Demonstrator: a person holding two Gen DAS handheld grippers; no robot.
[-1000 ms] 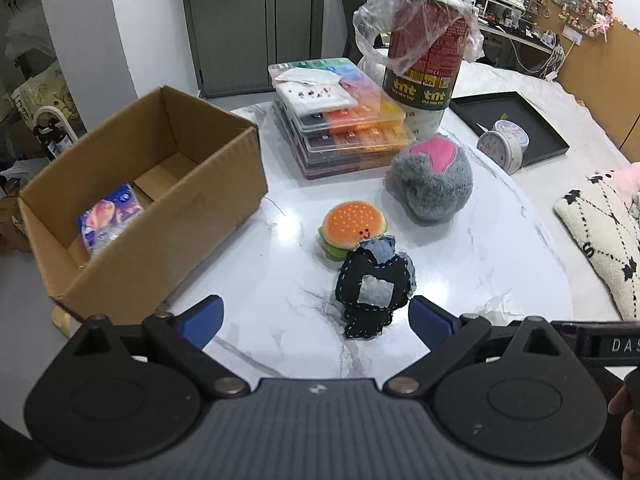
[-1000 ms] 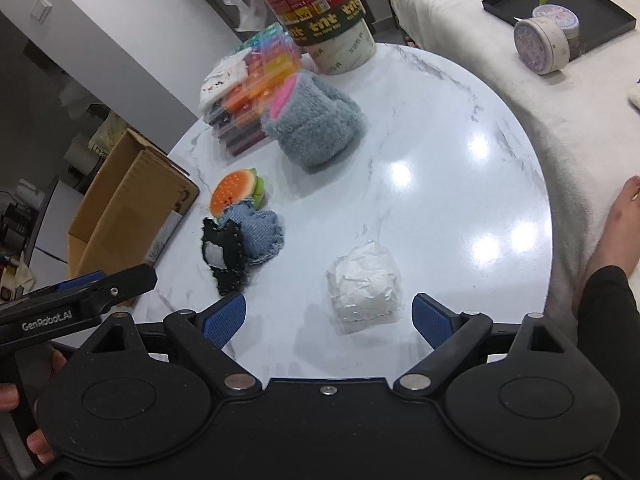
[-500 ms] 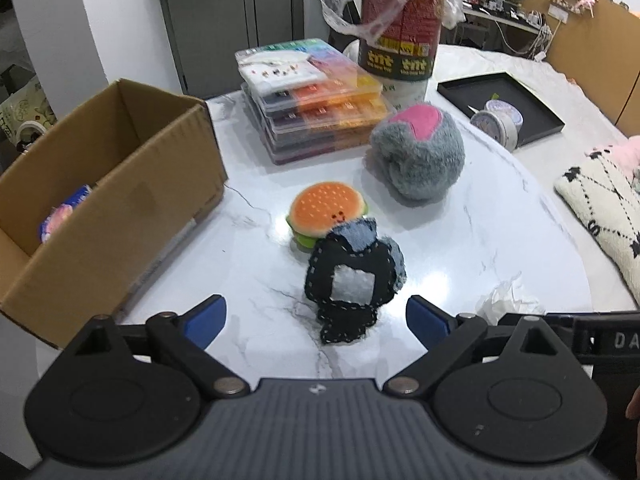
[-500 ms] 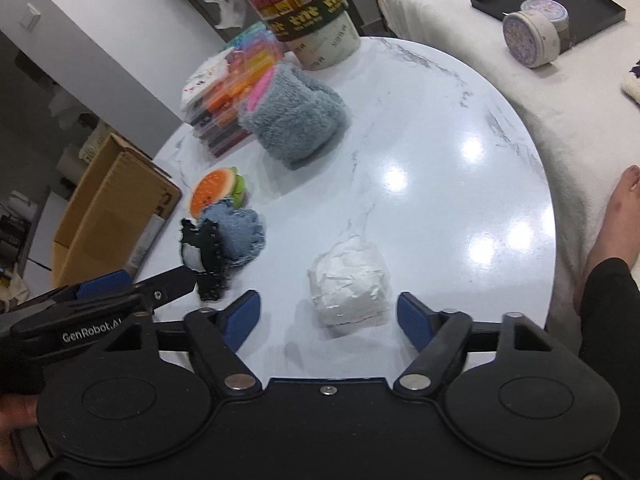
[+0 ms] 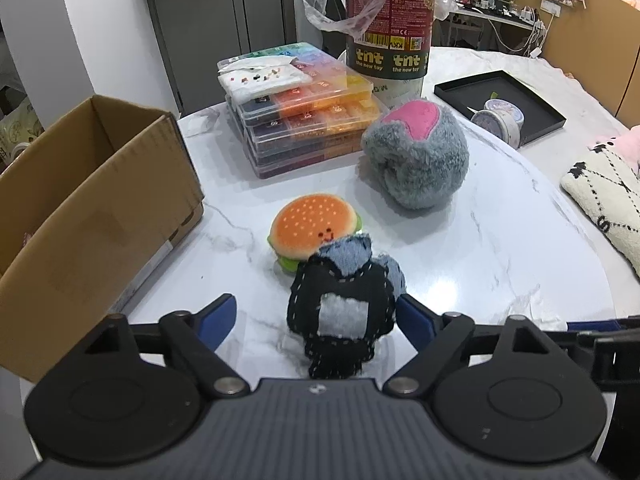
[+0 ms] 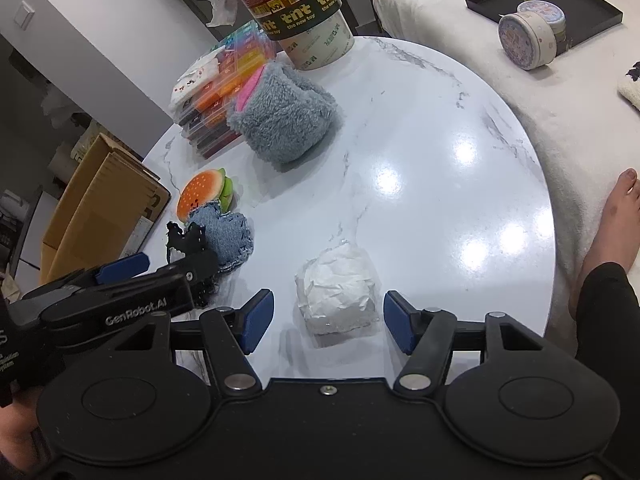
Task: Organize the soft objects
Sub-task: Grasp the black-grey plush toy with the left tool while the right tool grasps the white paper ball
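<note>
Two pick-ups are being set up at once. In the left wrist view the left gripper (image 5: 316, 322) is placed around the black-and-denim stitched toy (image 5: 340, 312) at lower centre; its jaws have just been closing, the toy lies between them, the right pad is at or touching its edge and a gap remains at the left pad, so no grip is made yet. In the right wrist view the right gripper (image 6: 328, 322) is set astride the crumpled white bundle (image 6: 338, 294) at lower centre, jaws also just closing, half wide, pads still apart from it. The burger plush (image 5: 314, 226) and the grey fluffy toy (image 5: 416, 156) lie further up the marble table (image 5: 500, 248). The cardboard box (image 5: 92, 208) stands at the left edge, seemingly the destination. Next, both jaws are to be closed until the soft items are pinched, then lifted.
</note>
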